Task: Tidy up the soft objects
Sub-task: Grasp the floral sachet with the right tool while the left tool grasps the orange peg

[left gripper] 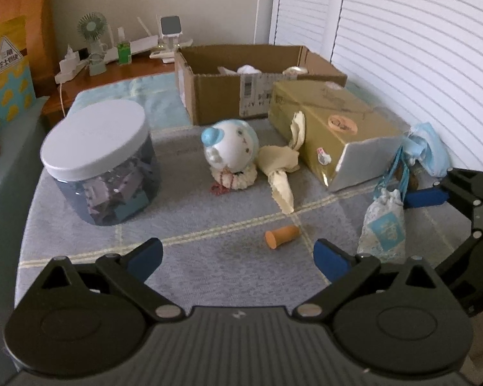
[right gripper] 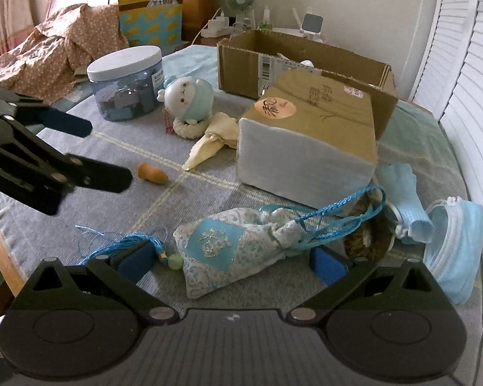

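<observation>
Left gripper: black plastic with blue pads, fingers spread wide over bare cloth, pinching nothing; a small orange, rounded stub lies ahead of it.
Right gripper: same build, fingers spread, one on each side of the pouch; whether the pads touch the fabric cannot be told.
Drawstring pouch: soft pale brocade with a turquoise square patch, lying on its side on the table, neck gathered by a braided blue cord, with a blue tassel and pale green beads at its base.
Face masks: light blue, pleated, crumpled in a heap just right of the pouch.
Yellow cloth: thin, creased, between the doll and the gold box.
Doll: glossy round white head with blue cap, sitting on a ruffled ring.
Gold box: rectangular, shiny wrap, white end face, round orange sticker.
Cardboard box: open, corrugated, behind the gold box, pale items inside.
Jar: clear round plastic, flat white lid, filled with small blocks.
Tablecloth: woven grey with cream grid lines.
</observation>
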`<move>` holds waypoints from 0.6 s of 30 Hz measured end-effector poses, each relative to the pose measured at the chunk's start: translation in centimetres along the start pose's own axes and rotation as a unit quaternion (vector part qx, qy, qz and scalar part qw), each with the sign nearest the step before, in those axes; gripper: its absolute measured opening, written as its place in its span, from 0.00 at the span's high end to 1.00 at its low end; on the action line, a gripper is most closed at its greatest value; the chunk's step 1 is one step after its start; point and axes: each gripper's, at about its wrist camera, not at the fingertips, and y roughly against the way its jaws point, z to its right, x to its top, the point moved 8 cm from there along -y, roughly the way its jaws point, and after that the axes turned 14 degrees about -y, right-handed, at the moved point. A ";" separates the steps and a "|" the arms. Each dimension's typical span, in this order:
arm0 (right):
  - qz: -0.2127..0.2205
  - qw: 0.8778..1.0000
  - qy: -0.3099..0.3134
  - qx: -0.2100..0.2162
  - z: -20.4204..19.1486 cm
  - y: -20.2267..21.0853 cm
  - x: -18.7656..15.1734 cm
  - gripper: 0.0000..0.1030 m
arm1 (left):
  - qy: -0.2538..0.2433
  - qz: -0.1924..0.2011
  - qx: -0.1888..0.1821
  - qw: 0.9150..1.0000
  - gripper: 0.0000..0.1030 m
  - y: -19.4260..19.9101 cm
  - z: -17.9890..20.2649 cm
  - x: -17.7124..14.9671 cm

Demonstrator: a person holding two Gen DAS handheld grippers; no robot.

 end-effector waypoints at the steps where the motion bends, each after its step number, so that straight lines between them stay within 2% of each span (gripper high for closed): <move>1: 0.002 1.000 -0.001 0.000 0.0 0.1 0.0 0.00 | 0.000 -0.001 -0.001 1.000 0.04 -0.2 0.2 0.1; 9: 0.012 1.000 -0.002 0.000 -0.1 0.0 0.0 0.00 | -0.006 -0.002 0.018 1.000 0.05 -2.3 0.9 1.3; 15: 0.015 1.000 0.000 0.002 -0.1 0.0 0.0 0.00 | 0.002 -0.016 0.035 0.999 0.04 -2.8 0.5 0.5; 18: 0.016 1.000 0.001 0.003 -0.1 0.0 0.0 0.00 | -0.002 -0.019 0.058 0.998 0.04 -2.2 -0.4 -0.1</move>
